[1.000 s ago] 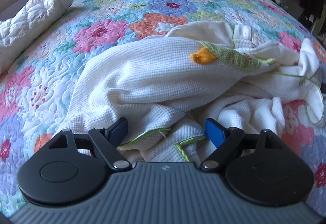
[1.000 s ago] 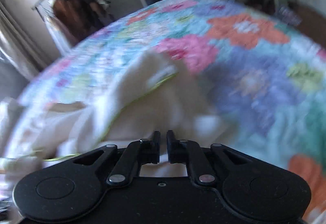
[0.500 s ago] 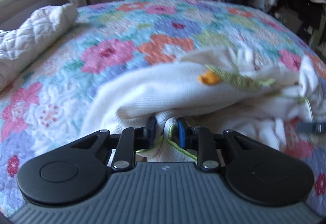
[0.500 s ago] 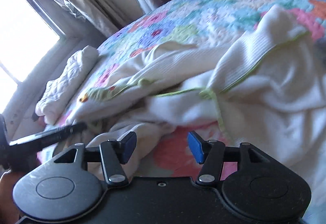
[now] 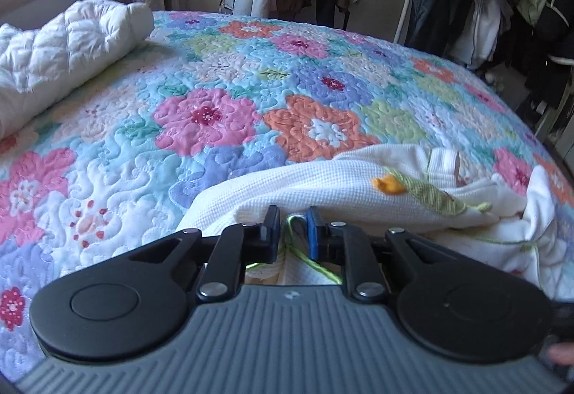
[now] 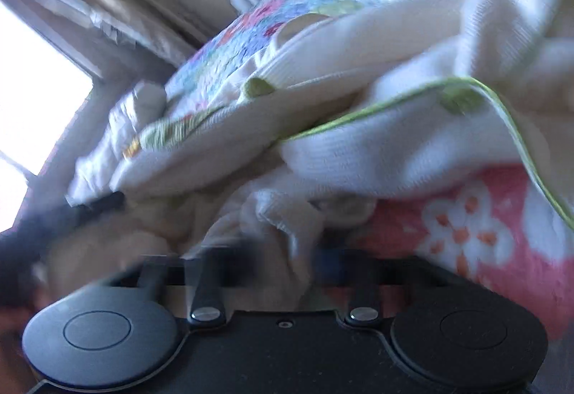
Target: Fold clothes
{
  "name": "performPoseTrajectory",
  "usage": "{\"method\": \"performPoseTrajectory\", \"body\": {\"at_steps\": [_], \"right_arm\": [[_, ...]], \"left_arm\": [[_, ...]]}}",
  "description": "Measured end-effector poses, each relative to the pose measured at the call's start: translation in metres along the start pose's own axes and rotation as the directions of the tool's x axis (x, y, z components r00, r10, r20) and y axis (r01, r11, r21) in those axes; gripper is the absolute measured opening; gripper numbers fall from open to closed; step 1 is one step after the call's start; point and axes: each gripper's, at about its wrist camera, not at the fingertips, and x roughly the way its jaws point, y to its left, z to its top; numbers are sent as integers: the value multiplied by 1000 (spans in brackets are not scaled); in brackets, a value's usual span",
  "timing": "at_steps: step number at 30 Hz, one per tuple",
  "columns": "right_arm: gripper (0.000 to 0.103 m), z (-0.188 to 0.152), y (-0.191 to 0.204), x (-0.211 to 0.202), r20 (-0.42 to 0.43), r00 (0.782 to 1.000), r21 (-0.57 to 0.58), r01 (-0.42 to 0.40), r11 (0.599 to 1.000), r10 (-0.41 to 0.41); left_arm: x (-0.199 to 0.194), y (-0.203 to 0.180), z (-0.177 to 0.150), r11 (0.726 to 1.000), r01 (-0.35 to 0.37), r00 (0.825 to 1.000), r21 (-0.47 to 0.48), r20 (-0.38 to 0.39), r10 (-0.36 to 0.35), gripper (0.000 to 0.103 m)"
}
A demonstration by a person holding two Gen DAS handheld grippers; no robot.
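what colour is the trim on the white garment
Lime green trim on the white garment; clearest in the left wrist view.

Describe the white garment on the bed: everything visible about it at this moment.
The white garment looks like waffle-knit cotton with thin lime-green edging, an orange patch and a green checked appliqué strip. It lies crumpled, not yet folded, on the floral quilt near the bed's front edge. The left gripper is shut on a green-piped edge of it. In the blurred right wrist view, a bunch of its cloth sits between the right gripper's fingers; whether they have closed cannot be told.
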Motion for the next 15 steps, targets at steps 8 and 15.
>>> {"method": "performPoseTrajectory", "body": {"at_steps": [8, 15], "right_arm": [[12, 19, 51, -59, 227, 917, -370, 392, 842, -327], [12, 53, 36, -145, 350, 858, -361, 494, 791, -376]], "left_arm": [[0, -11, -8, 998, -5, 998, 61, -54, 8, 13], [-35, -26, -11, 990, 106, 994, 97, -14, -105, 15]]}}
